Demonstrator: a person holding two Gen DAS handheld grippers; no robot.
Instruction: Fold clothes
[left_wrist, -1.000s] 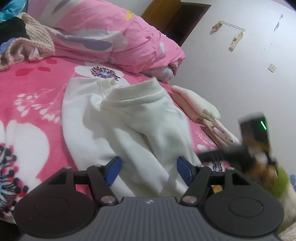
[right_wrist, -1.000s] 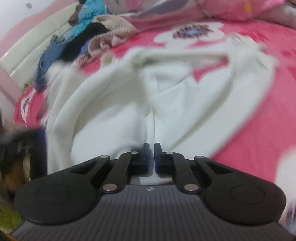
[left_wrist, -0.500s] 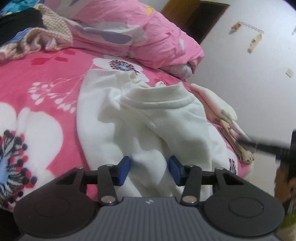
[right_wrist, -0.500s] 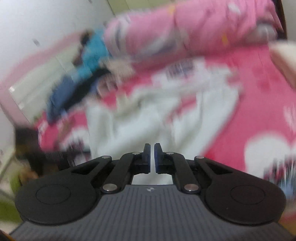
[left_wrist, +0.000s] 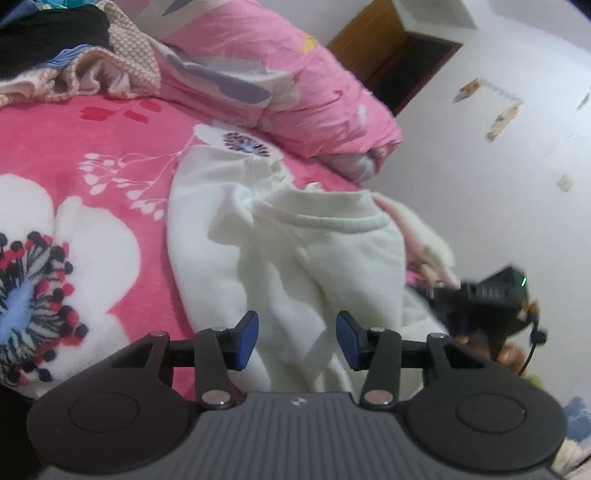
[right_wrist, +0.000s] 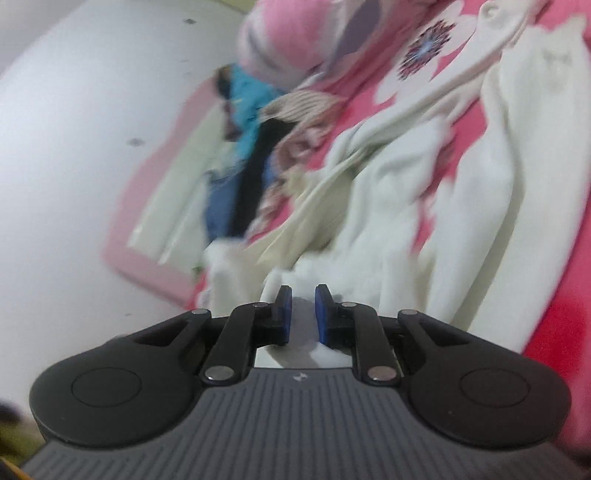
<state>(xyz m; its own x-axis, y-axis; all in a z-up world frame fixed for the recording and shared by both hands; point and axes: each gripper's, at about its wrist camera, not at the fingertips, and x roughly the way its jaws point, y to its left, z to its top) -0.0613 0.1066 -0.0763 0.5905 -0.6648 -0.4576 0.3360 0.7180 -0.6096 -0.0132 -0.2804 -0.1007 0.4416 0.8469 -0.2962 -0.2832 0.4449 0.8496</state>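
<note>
A cream-white sweatshirt (left_wrist: 314, 251) lies crumpled on the pink floral bed (left_wrist: 92, 147), its ribbed hem turned up at the far end. My left gripper (left_wrist: 295, 326) hovers over the near part of it. Its jaws are opening, with cloth below them and the pads pressing on nothing. In the right wrist view the same sweatshirt (right_wrist: 388, 192) runs slantwise and blurred. My right gripper (right_wrist: 303, 295) sits at its near edge. Those jaws are opening a small gap, with white cloth behind it and nothing clamped. The right gripper (left_wrist: 432, 293) also shows blurred at the garment's right side.
A pink quilt (left_wrist: 295, 85) is bunched at the far end of the bed. A heap of mixed clothes (left_wrist: 74, 55) lies far left. A folded pale stack (left_wrist: 424, 236) sits by the bed's right edge, beside a white wall and a brown door (left_wrist: 399, 59).
The left jaws narrowed from wide, and that gripper slid along the garment. The right gripper swung away, rolled and came back to the sweatshirt's edge. Its jaws went from shut to slightly apart.
</note>
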